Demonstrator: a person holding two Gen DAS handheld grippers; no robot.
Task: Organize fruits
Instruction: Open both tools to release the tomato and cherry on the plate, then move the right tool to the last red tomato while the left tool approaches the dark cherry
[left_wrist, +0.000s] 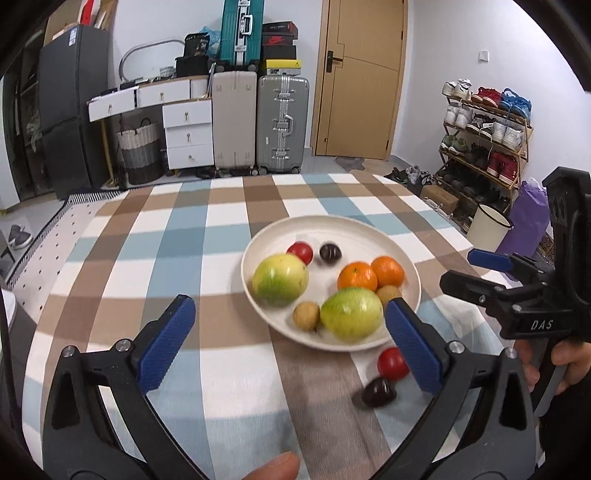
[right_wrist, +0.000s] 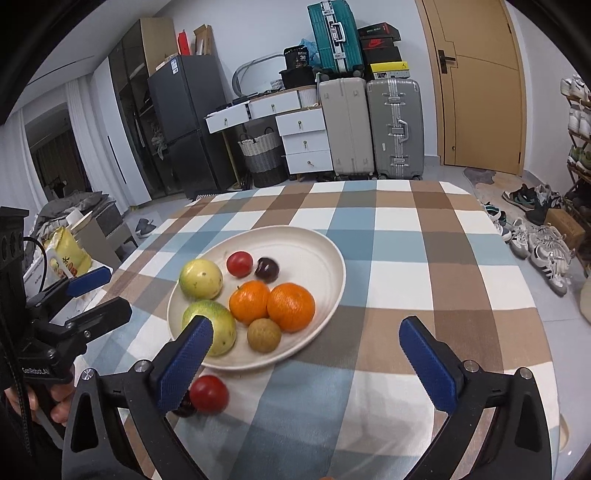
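Observation:
A white plate (left_wrist: 369, 230) (right_wrist: 325, 254) on the checked tablecloth holds two green-yellow fruits (left_wrist: 279, 279) (right_wrist: 201, 278), two oranges (left_wrist: 357, 276) (right_wrist: 291, 306), small brown fruits (left_wrist: 306, 315) (right_wrist: 263, 335), a red tomato (left_wrist: 300, 252) (right_wrist: 239, 263) and a dark fruit (left_wrist: 330, 253) (right_wrist: 266, 269). A second red tomato (left_wrist: 391, 363) (right_wrist: 208, 393) and dark fruit (left_wrist: 378, 392) (right_wrist: 184, 408) lie on the cloth in front of the plate. My left gripper (left_wrist: 290, 341) is open and empty near the plate's front rim. My right gripper (right_wrist: 306, 354) is open and empty, right of the loose fruits.
The checked tablecloth (left_wrist: 177, 229) (right_wrist: 424, 258) covers the table. Suitcases (left_wrist: 282, 123), white drawers (left_wrist: 188, 133) and a door (left_wrist: 360, 77) stand behind. A shoe rack (left_wrist: 484, 140) is at right. The right gripper also shows in the left wrist view (left_wrist: 461, 273).

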